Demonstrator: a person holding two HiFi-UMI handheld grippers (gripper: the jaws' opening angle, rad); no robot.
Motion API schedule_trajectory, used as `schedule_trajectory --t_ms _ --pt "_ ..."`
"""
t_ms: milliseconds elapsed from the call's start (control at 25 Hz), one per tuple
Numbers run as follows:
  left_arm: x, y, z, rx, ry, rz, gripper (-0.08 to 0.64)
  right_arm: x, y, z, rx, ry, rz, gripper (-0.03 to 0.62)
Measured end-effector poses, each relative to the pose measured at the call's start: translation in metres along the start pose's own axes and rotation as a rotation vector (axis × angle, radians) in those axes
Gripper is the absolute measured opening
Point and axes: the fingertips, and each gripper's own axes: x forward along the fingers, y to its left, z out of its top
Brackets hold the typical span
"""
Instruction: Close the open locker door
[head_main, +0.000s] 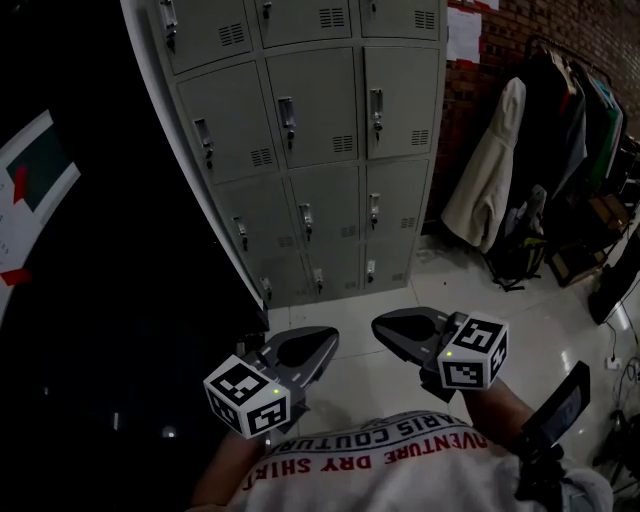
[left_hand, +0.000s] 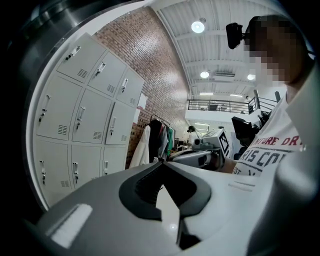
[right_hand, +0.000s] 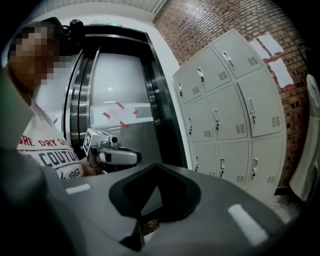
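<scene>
The grey locker bank (head_main: 310, 140) stands ahead on the tiled floor, and every door I can see on it lies flush and shut. The same lockers (left_hand: 85, 115) fill the left of the left gripper view, and the lockers (right_hand: 230, 115) show at the right of the right gripper view. My left gripper (head_main: 322, 342) and right gripper (head_main: 385, 326) are held low by my chest, well short of the lockers, tips turned toward each other. Both are shut with nothing in them. Each gripper view also shows the other one: the right gripper (left_hand: 205, 152) and the left gripper (right_hand: 112, 155).
A dark steel lift door (head_main: 100, 260) takes up the left side. At the right, a clothes rack (head_main: 570, 120) holds a white coat (head_main: 490, 170), with bags (head_main: 520, 255) on the floor beneath. Paper notices (head_main: 462, 30) hang on the brick wall.
</scene>
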Motion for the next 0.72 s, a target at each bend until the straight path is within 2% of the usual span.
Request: schedule_trajectory --t_ms 720 --pt "0.0079 -0.0038 -0.0014 0.007 0.016 -0.017 0.005 -0.0034 0.0053 -0.0046 -0.016 0.014 -0.007 -0.007"
